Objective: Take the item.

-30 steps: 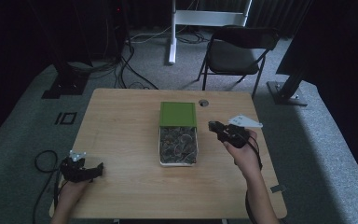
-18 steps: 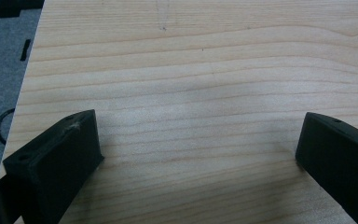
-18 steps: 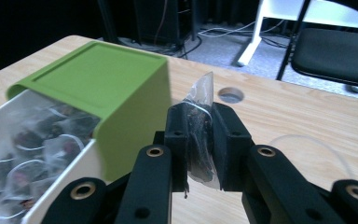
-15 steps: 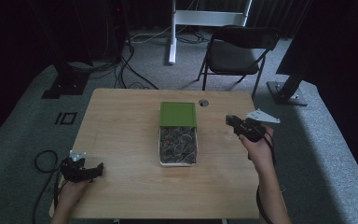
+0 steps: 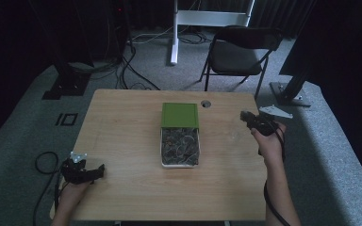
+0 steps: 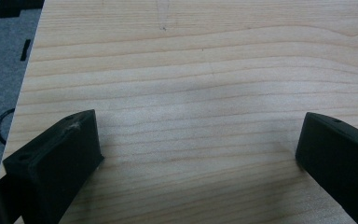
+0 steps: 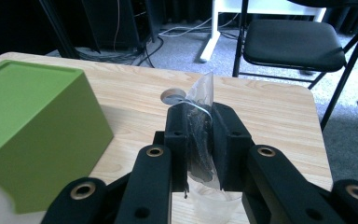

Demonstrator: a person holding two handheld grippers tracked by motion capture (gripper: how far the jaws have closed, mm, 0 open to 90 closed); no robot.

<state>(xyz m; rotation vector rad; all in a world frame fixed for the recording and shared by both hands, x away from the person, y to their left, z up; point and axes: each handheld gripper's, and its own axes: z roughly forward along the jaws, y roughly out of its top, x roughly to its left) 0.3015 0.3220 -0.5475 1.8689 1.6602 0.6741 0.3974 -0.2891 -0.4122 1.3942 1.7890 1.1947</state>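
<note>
The tabletop carries a green box at its centre, its open tray unmoved. The right gripper has drawn back from the tray to the right edge; its own view shows the jaws pinching a clear bag of dark bits. The left gripper stays by the near-left corner, jaws wide apart, empty.

Materials/finish:
Table pale wood, matt, grained; green box smooth matt plastic; bag clear glossy film; jaws matt blk plastic.
</note>
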